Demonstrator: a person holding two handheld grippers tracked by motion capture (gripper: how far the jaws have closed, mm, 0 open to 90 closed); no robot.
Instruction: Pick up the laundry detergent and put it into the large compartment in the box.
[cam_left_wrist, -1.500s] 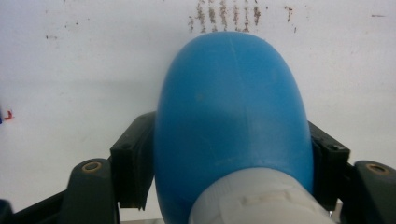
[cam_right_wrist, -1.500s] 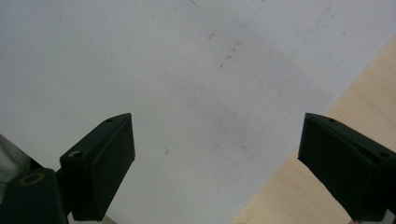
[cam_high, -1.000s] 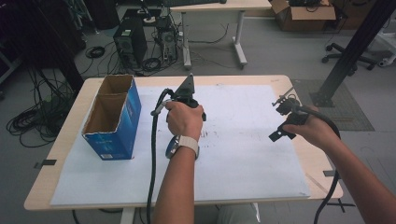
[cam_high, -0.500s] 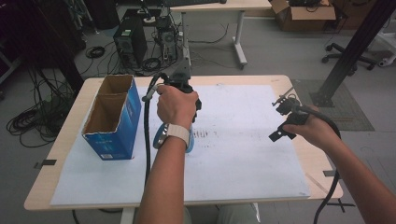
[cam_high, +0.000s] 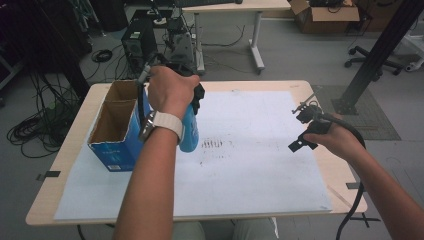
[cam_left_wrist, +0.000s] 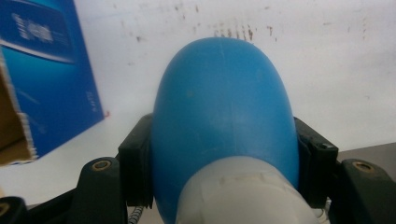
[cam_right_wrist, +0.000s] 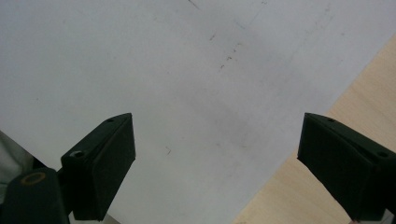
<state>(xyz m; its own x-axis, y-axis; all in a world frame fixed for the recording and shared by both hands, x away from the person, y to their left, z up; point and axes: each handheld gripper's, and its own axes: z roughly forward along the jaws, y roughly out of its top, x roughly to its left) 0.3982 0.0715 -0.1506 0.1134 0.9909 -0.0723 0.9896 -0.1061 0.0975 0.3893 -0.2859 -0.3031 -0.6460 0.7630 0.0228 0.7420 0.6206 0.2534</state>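
Observation:
A smooth blue rounded object (cam_left_wrist: 224, 107) with a pale grey end sits between the jaws of my left gripper (cam_left_wrist: 219, 154), which is shut on its sides. In the high view the blue object (cam_high: 190, 132) hangs under the left hand, held above the white paper sheet (cam_high: 250, 165) right beside the open blue cardboard box (cam_high: 117, 127). The left gripper (cam_high: 192, 97) is mostly hidden by the hand. My right gripper (cam_high: 304, 129) hovers near the table's right edge. Its jaws stand wide apart in the right gripper view, where the gripper (cam_right_wrist: 217, 163) holds nothing.
The box has two open compartments with brown insides and stands at the table's left. The wooden table (cam_high: 345, 175) shows around the paper. The box's blue side (cam_left_wrist: 46, 79) is close on the left. Behind the table are computers, cables and another desk (cam_high: 225, 7).
The left hand has lifted the blue object and carried it left and away, up to the box's side. The right hand has stayed in place.

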